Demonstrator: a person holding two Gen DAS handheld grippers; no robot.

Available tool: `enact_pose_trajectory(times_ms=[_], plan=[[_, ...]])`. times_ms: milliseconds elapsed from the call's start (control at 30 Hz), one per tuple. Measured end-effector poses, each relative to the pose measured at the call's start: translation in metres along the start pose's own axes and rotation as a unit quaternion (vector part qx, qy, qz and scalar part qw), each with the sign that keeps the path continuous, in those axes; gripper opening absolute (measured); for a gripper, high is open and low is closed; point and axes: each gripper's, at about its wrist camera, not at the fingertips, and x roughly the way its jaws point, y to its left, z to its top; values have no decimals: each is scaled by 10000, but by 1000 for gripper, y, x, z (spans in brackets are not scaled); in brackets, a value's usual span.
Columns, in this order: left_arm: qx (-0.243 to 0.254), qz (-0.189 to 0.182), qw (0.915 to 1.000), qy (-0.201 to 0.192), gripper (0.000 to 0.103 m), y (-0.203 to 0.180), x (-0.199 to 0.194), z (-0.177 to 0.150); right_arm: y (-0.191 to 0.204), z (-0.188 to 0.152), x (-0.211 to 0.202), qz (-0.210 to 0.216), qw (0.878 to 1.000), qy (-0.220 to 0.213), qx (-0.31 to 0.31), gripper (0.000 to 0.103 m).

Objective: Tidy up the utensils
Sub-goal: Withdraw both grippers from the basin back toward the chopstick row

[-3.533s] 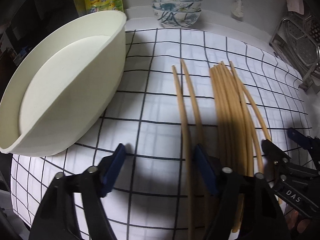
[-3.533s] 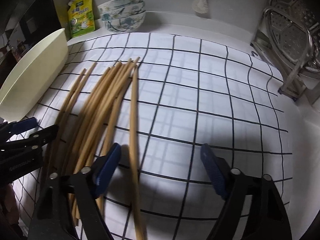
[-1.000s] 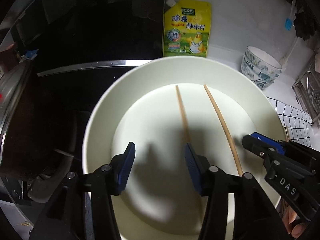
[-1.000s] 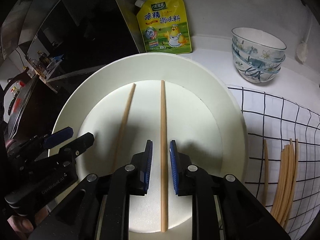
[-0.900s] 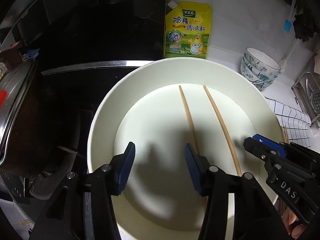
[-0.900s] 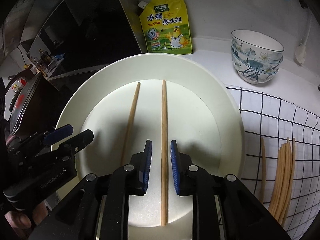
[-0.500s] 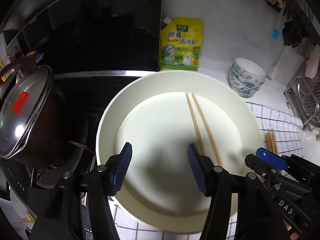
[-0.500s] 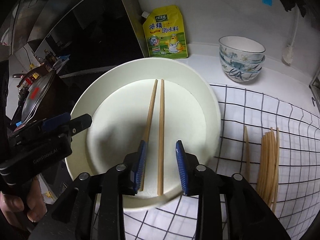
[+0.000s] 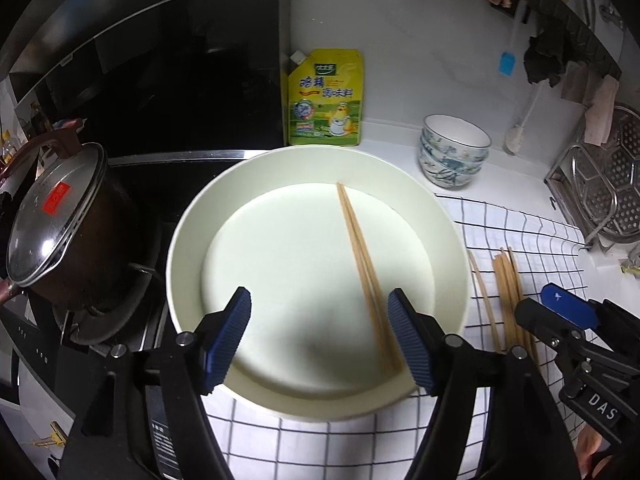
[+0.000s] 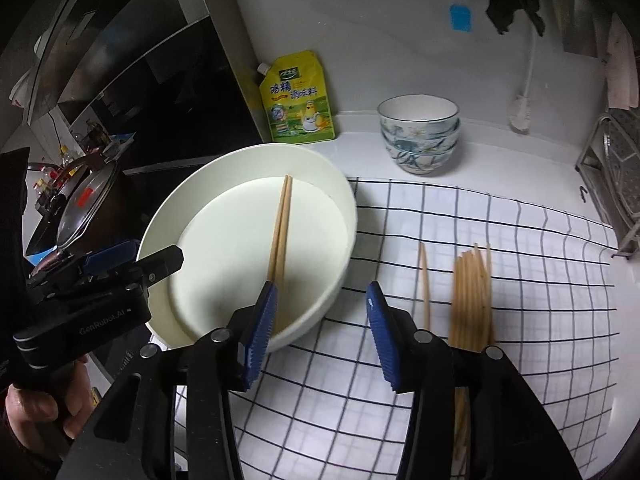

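Observation:
Two wooden chopsticks lie side by side in a large cream bowl, also seen in the right wrist view as chopsticks in the bowl. A bundle of chopsticks and a single one lie on the checked cloth; the bundle also shows in the left wrist view. My left gripper is open and empty above the bowl's near side. My right gripper is open and empty above the bowl's right rim.
A lidded pot stands on the dark stove at left. A yellow seasoning pouch leans on the back wall. Stacked patterned bowls sit behind the cloth. A metal rack stands at right.
Both grippers have pulled back and up from the bowl. The right gripper has opened and let go of its chopstick; the two chopsticks now lie together in the bowl.

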Motion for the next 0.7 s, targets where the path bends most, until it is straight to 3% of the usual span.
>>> enact_pose_trajectory(times_ms=[433, 700], plan=[[199, -220, 9996, 42, 87, -65, -12, -22, -63, -34, -30, -227, 9996, 95, 161, 60], [309, -516, 9980, 180, 89, -114, -1, -35, -125, -59, -34, -532, 9974, 287, 404, 60]])
